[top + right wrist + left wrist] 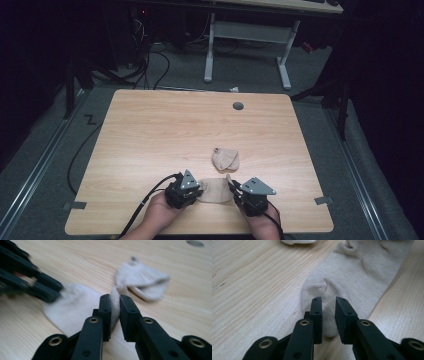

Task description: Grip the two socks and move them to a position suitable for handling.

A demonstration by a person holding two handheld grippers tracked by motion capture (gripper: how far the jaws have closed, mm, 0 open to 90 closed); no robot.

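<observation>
A beige sock (216, 190) lies flat near the table's front edge, between my two grippers. My left gripper (328, 300) is at the sock's (359, 272) toe end. Its jaws stand a narrow gap apart, astride the rounded tip, and the cloth lies flat under them. My right gripper (115, 297) is shut on a raised fold of the same sock (75, 305) at its other end. A second beige sock (225, 159), bunched up, lies just beyond, and its blurred shape (142, 281) shows past my right jaws. The left gripper (45, 290) reaches in from the left of the right gripper view.
The light wooden table (150, 135) has a round cable hole (238, 106) near its far edge. A black cable (150, 197) trails from the left gripper toward the front. A white desk frame (247, 47) stands on the floor beyond the table.
</observation>
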